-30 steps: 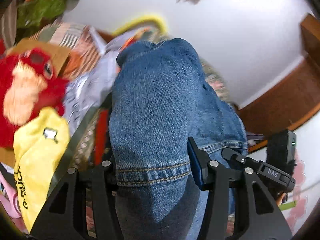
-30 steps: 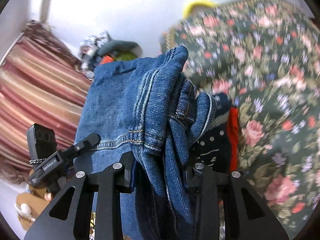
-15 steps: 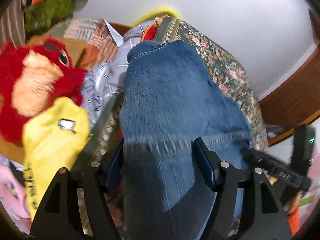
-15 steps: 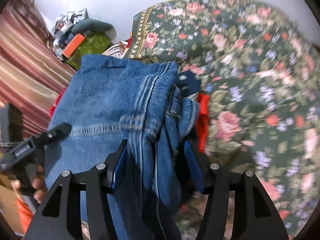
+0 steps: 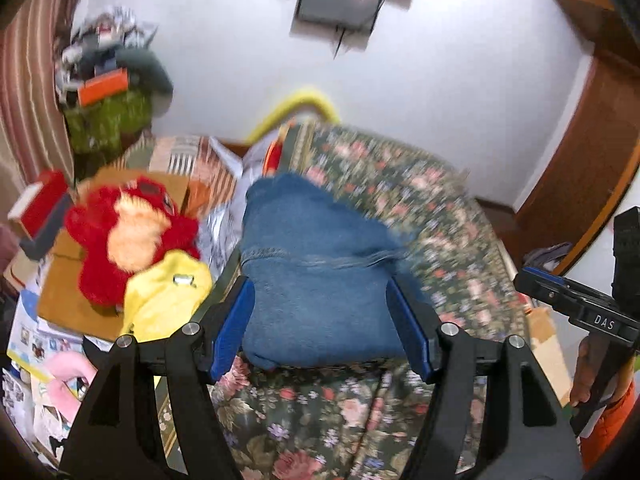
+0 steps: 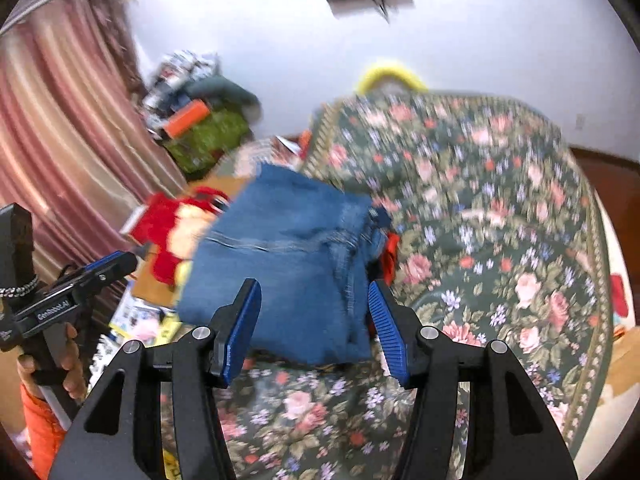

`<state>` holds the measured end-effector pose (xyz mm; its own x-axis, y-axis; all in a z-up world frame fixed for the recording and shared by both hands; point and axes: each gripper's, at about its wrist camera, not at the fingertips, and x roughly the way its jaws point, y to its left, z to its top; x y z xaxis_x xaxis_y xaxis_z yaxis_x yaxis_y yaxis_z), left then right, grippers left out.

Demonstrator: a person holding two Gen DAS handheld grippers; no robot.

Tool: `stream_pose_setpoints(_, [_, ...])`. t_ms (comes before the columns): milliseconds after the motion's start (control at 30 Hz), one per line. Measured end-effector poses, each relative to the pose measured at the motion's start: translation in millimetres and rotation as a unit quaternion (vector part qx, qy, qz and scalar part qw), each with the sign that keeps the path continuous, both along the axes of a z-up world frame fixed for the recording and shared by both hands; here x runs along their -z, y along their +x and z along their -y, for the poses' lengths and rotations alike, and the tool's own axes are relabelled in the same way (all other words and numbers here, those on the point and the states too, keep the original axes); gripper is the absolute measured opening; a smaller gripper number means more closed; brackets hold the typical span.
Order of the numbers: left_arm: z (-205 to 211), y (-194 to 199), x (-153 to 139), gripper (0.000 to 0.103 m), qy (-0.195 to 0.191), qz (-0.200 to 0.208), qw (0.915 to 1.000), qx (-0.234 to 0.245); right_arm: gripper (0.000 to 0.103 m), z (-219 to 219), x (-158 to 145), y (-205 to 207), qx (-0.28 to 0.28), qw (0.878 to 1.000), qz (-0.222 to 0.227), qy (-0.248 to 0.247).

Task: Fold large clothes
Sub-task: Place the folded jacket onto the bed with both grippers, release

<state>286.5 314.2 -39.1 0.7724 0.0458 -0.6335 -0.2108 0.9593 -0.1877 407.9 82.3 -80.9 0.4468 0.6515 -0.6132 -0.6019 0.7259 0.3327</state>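
Folded jeans (image 5: pixel 320 280) lie on the floral bedspread (image 5: pixel 420 208), just ahead of both grippers. The left gripper (image 5: pixel 322 330) and right gripper (image 6: pixel 314 326) stand with jaws wide, gripping nothing, the left nearer the waistband seam that runs crosswise.
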Motion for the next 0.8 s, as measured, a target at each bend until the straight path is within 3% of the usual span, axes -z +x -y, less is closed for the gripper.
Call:
stream_pose_setpoints(167, [45.4,-64.5,-56.4,0.067,0.045,0.082,0.9955,0.010,0.052,25.6,-51.4,-57.7,-0.009,0.995,0.081,0.049])
stream_pose_setpoints(367, [99.5,-144.8,-95.8,0.067,0.085,0.186,0.9788,0.009,0.052,59.0,-84.7,-120.9,-0.016,0.982,0.154,0.109])
stream_pose_setpoints(633, [150.4,-219.5,-91.7,0.068,0.145,0.256,0.9554,-0.023,0.053,87.5,-88.0,-190.1,-0.004,0.966,0.213,0.150])
stream_pose_setpoints(767, [161.7,-235.2,-82.5,0.074,0.149,0.259,0.9539,-0.028,0.058,89.6,-79.7,-204.8,0.009,0.964,0.227,0.139])
stream_pose_setpoints(800, [162.8,-238.9,-79.8,0.080,0.144,0.261,0.9540,-0.029,0.066,89.5,-77.4,-208.3,0.013,0.963,0.232,0.134])
